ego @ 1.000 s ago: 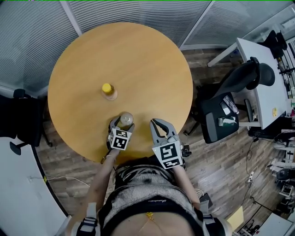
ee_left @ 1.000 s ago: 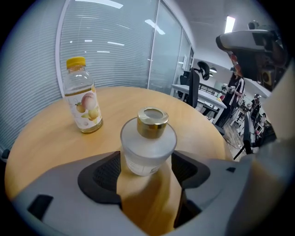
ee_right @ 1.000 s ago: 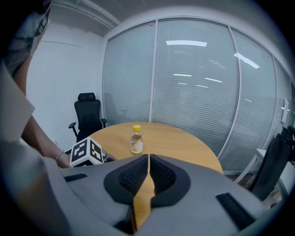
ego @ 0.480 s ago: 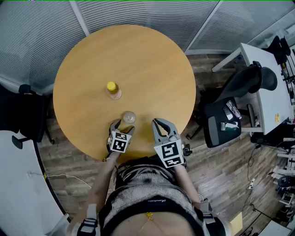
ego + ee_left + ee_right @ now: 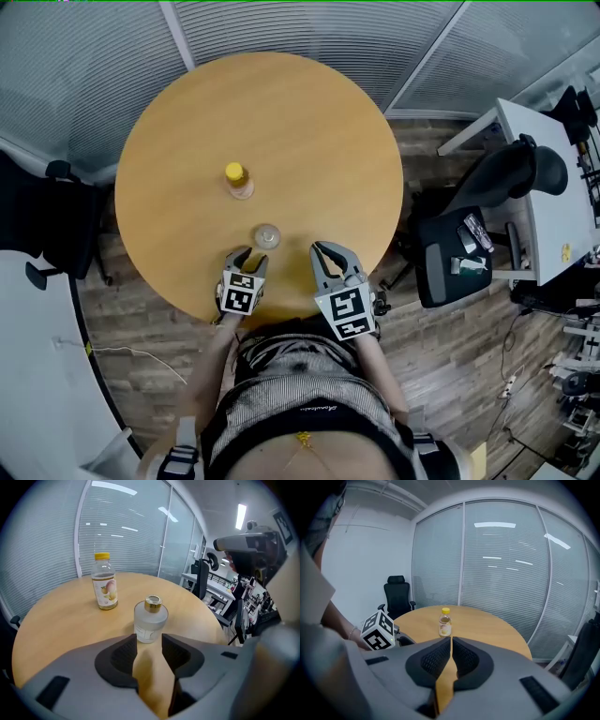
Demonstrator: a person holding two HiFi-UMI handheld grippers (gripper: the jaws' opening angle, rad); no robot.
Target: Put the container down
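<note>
Container upright on the round bench in the head view, just beyond the left hand-held gripper. Left gripper view: jaws half apart, having just been closing, nothing between them, container standing free ahead of their tips. Right gripper view: right hand-held gripper closed, empty

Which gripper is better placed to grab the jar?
Left gripper: jar sits just ahead of its jaws, which have just been closing with nothing between them. Right gripper is shut, off to the side.
</note>
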